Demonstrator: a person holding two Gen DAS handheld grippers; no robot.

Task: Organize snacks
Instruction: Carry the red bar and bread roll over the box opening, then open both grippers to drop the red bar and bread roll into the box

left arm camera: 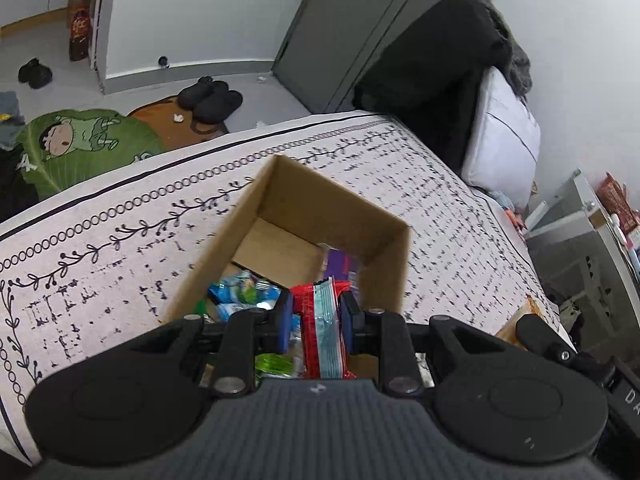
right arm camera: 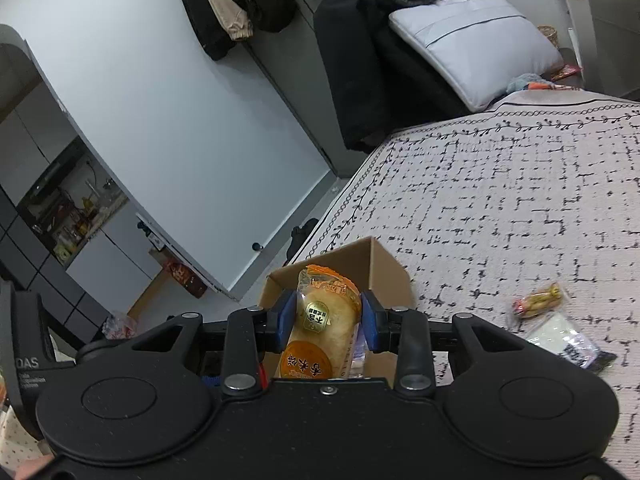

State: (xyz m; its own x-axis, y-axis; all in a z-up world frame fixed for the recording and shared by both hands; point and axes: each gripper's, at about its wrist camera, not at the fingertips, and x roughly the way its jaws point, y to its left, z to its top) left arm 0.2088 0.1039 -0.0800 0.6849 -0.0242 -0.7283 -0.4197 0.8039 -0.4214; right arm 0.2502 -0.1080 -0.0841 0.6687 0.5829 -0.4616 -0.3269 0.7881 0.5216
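Observation:
An open cardboard box stands on the patterned tablecloth, with several snack packets inside, blue ones and a purple one among them. My left gripper hangs over the box's near end, shut on a red and pale-blue snack packet. In the right wrist view the same box lies just ahead. My right gripper is shut on an orange-wrapped rice cracker packet, held upright above the box's near side.
Two loose snacks lie on the cloth at the right: a small red-yellow packet and a clear bag. A black chair with a white pillow stands at the table's far end. Slippers and a green mat lie on the floor.

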